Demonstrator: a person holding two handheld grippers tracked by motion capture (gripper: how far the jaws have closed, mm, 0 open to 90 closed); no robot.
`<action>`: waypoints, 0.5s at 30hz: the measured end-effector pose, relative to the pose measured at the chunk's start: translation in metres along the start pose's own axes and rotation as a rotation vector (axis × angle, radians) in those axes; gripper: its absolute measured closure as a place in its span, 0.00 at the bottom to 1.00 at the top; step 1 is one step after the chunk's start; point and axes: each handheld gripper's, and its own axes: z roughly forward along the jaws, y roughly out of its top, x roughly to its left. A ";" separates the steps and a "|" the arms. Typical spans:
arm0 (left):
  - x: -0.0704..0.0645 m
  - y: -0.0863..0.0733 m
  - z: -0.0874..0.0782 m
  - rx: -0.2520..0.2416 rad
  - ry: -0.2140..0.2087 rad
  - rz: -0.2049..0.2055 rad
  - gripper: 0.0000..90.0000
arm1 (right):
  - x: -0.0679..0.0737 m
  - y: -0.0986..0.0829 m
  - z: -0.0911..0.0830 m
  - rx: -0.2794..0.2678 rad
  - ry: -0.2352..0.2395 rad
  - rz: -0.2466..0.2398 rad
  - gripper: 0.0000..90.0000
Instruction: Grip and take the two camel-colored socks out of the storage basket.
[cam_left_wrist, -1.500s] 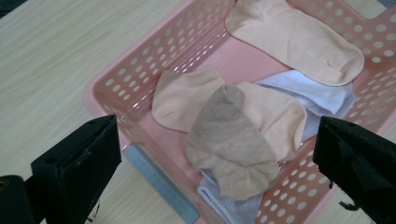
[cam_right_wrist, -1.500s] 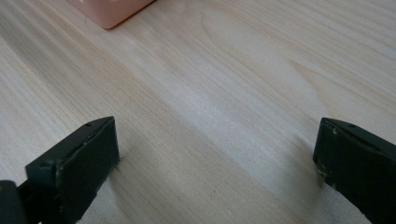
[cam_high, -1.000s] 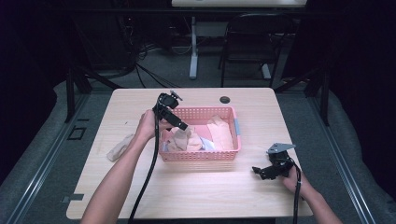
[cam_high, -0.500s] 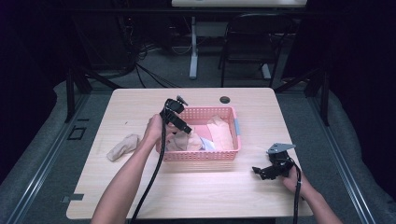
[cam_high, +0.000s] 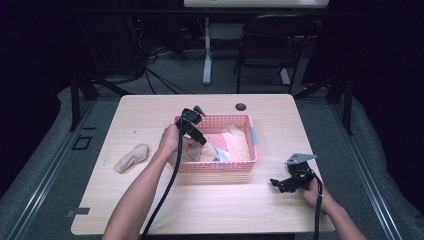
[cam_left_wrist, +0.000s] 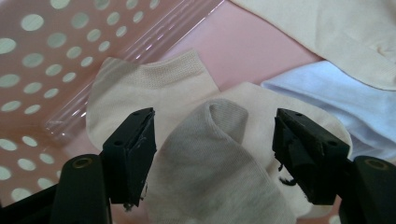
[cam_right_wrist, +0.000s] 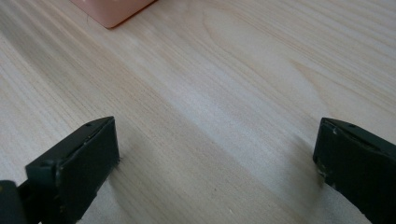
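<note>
Left gripper (cam_left_wrist: 212, 154) hangs wide open over a beige sock (cam_left_wrist: 219, 154) inside the pink basket (cam_high: 215, 166), looks like mid-pick, so next it probably drops and pinches, while the right gripper (cam_high: 278, 183) sits spread on the table (cam_high: 150, 210) beside the basket.

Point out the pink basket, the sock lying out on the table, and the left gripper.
pink basket (cam_high: 215, 166), high view, near wall.
sock on the table (cam_high: 131, 157), high view, middle of the sock.
left gripper (cam_left_wrist: 212, 140), left gripper view, midway between its open fingertips.

both claws (cam_high: 199, 137) (cam_high: 278, 184) spread wide
</note>
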 end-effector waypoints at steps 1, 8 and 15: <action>0.000 0.000 0.002 0.007 0.004 -0.003 0.43 | 0.000 0.000 -0.001 0.007 -0.005 -0.006 0.00; -0.005 -0.001 0.003 0.032 0.006 0.006 0.85 | 0.000 0.000 -0.001 0.005 -0.005 -0.005 0.00; -0.003 -0.005 -0.017 0.011 -0.014 0.030 0.89 | 0.000 0.000 -0.001 0.007 -0.005 -0.004 0.00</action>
